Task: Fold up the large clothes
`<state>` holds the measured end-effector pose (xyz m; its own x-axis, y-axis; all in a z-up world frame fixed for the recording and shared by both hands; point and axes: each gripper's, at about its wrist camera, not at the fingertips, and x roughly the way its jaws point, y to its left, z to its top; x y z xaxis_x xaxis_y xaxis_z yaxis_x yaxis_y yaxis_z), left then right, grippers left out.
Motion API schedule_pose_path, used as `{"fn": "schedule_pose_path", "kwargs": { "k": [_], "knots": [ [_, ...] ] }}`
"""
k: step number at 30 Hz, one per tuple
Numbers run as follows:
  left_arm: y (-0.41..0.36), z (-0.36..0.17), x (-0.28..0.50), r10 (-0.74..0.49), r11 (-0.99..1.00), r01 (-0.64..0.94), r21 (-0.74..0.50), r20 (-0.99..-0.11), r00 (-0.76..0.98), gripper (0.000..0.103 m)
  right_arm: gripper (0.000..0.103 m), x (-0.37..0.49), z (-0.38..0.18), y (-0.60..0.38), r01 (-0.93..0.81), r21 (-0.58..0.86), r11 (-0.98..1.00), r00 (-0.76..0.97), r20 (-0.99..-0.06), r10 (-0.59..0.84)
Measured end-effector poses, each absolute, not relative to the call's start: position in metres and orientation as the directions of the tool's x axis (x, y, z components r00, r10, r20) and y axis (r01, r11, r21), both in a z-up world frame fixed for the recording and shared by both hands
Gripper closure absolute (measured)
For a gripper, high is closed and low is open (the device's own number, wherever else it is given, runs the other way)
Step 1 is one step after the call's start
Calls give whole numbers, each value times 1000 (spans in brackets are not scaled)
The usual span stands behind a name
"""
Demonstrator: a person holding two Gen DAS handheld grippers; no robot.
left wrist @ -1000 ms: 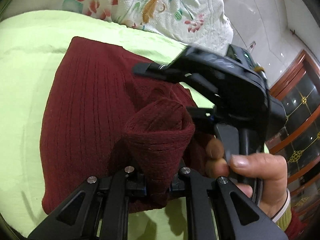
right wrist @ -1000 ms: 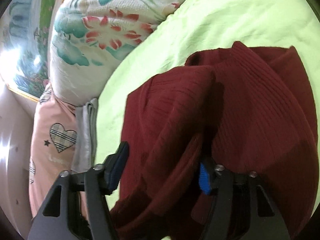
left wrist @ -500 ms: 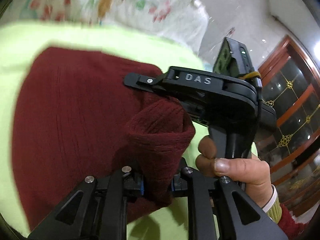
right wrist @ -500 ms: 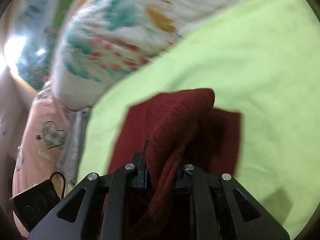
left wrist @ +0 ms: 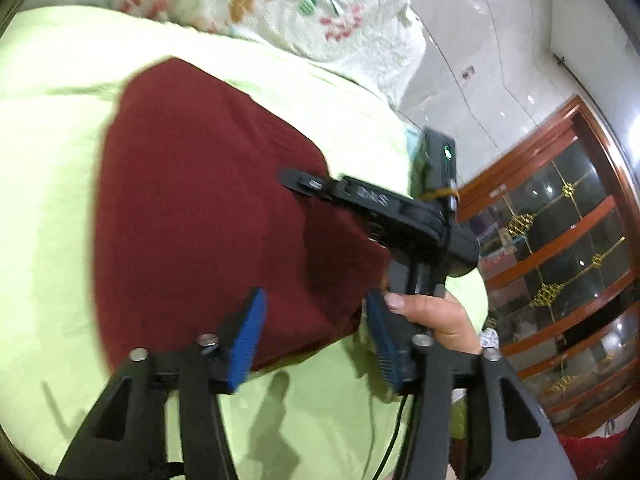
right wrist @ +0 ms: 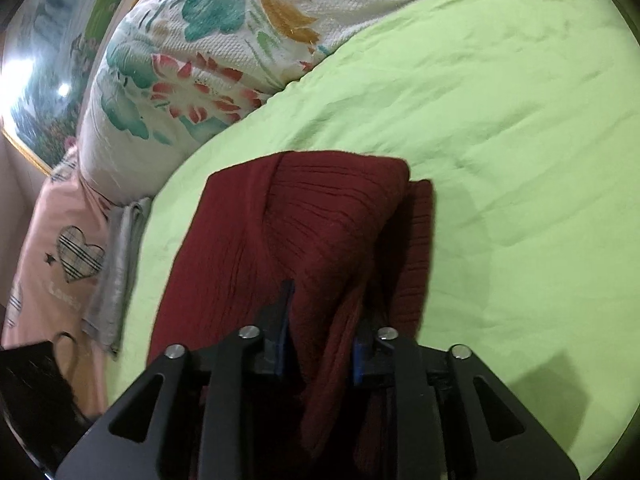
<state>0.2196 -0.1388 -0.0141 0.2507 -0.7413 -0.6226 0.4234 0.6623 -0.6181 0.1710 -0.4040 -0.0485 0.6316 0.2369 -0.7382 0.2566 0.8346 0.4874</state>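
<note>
My left gripper has just been opening and holds nothing, while my right gripper, its jaws just loosened, is nearer and has a fold of the red sweater between them on the bed.

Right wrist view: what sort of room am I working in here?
Most likely a bedroom. A lime-green bedsheet covers a soft mattress, a floral quilt is bundled at its edge, and the left wrist view shows a wooden glass-door cabinet beside it.

Ribbed matt knit sweater on a smooth cloth sheet; glossy wooden cabinet.
</note>
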Motion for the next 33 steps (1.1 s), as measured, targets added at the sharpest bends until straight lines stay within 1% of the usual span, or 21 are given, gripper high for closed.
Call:
{"fn": "schedule_pose_path", "kwargs": {
  "k": [2, 3, 4, 5, 6, 8, 11, 14, 16, 17, 18, 20, 22, 23, 24, 26, 27, 28, 30, 31, 33],
  "knots": [
    [-119, -9, 222, -728, 681, 403, -612, -623, 286, 36, 63, 165, -42, -399, 272, 413, 869, 623, -764, 168],
    [-106, -8, 225, -719, 693, 381, -612, -624, 305, 33, 53, 162, -40, -397, 281, 377, 883, 616, -776, 134],
    [-99, -9, 228, -714, 699, 371, -611, -626, 314, 32, 39, 159, -38, -395, 298, 333, 894, 605, -791, 93],
    [-91, -11, 232, -699, 715, 351, -605, -635, 329, 32, 35, 156, -38, -395, 317, 302, 899, 590, -805, 63],
    [-86, -14, 235, -686, 727, 334, -600, -644, 338, 32, 33, 153, -39, -397, 320, 307, 896, 586, -808, 67],
    [-76, -24, 249, -669, 743, 290, -603, -663, 337, 32, 33, 146, -40, -403, 321, 374, 870, 594, -795, 122],
    [-64, -39, 260, -675, 736, 232, -636, -662, 327, 32, 33, 141, -37, -411, 317, 450, 835, 619, -765, 177],
    [-60, -55, 275, -668, 739, 187, -647, -671, 321, 32, 31, 146, -36, -413, 305, 478, 823, 619, -757, 210],
    [-65, -66, 290, -685, 724, 172, -668, -669, 287, 31, 30, 151, -41, -417, 295, 536, 791, 622, -736, 267],
    [-66, -71, 295, -697, 714, 169, -680, -665, 268, 26, 30, 154, -45, -419, 298, 563, 771, 618, -729, 294],
    [-69, -79, 304, -715, 696, 166, -698, -656, 241, 22, 30, 157, -48, -421, 305, 573, 761, 613, -729, 304],
    [-72, -93, 318, -742, 669, 148, -728, -643, 190, 21, 30, 161, -55, -424, 323, 577, 750, 601, -737, 308],
    [-77, -108, 329, -772, 635, 136, -760, -621, 132, 18, 30, 165, -62, -427, 317, 610, 727, 596, -724, 348],
    [-81, -118, 335, -790, 613, 123, -780, -606, 92, 18, 30, 167, -64, -427, 307, 624, 718, 593, -716, 369],
    [-85, -123, 340, -801, 599, 121, -792, -594, 73, 20, 29, 170, -66, -427, 292, 642, 709, 586, -706, 397],
    [-94, -117, 339, -785, 618, 170, -767, -615, 76, 22, 29, 173, -69, -427, 285, 657, 698, 584, -696, 418],
    [-100, -114, 338, -770, 634, 198, -747, -633, 78, 25, 31, 176, -69, -426, 282, 654, 702, 576, -701, 421],
    [-106, -109, 335, -752, 653, 235, -720, -653, 90, 27, 41, 178, -69, -423, 278, 639, 717, 563, -713, 417],
    [-107, -103, 330, -744, 662, 256, -704, -659, 113, 37, 61, 181, -72, -418, 280, 636, 719, 541, -723, 429],
    [-104, -100, 327, -743, 665, 257, -702, -657, 126, 40, 65, 181, -74, -417, 281, 649, 707, 542, -715, 441],
    [-93, -94, 319, -745, 665, 254, -703, -649, 155, 47, 67, 178, -66, -409, 272, 634, 724, 555, -718, 421]
  ]
}}
